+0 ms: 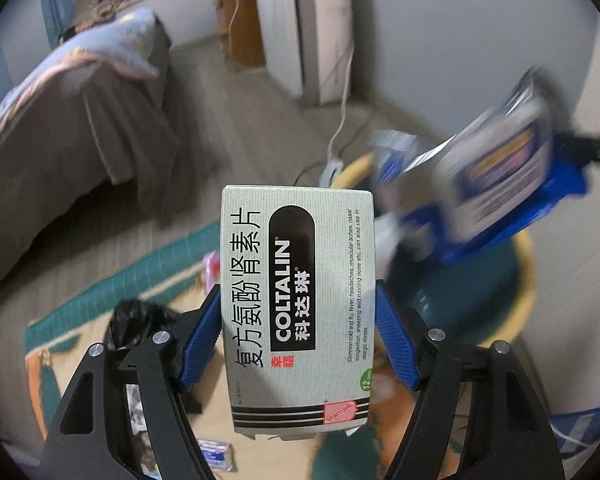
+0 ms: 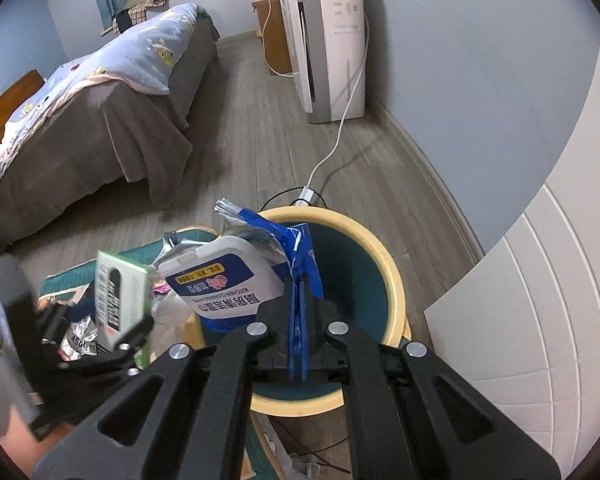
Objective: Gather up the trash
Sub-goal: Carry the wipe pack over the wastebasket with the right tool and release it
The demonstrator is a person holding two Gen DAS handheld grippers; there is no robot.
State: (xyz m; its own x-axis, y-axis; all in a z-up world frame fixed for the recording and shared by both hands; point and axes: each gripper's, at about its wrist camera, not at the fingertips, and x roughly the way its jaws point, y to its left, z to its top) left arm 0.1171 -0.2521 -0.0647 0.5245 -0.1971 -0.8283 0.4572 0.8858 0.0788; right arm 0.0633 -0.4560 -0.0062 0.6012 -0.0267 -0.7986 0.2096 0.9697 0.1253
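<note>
Litter, leftmost: black bag [image 1: 134,320] and wrappers on rug [image 1: 52,364], uncollected. Left gripper [image 1: 298,338] clamps Coltalin box [image 1: 298,304], short of bin [image 2: 394,280]. Right gripper [image 2: 300,320] pinches wipes pack [image 2: 228,280] above bin; neither dropped yet.

Left gripper [image 1: 298,336] holds the medicine box [image 1: 298,300] upright between its jaws, over the rug [image 1: 160,268]. To its right, the right gripper [image 2: 299,340] pinches the wipes packet [image 2: 228,276] above the bin [image 2: 384,264]. Bin sits on the floor [image 2: 252,140], near right; power strip [image 2: 306,194] just behind it. Bed [image 2: 100,100] far left, the tall appliance [image 2: 328,48] far against the wall.
</note>
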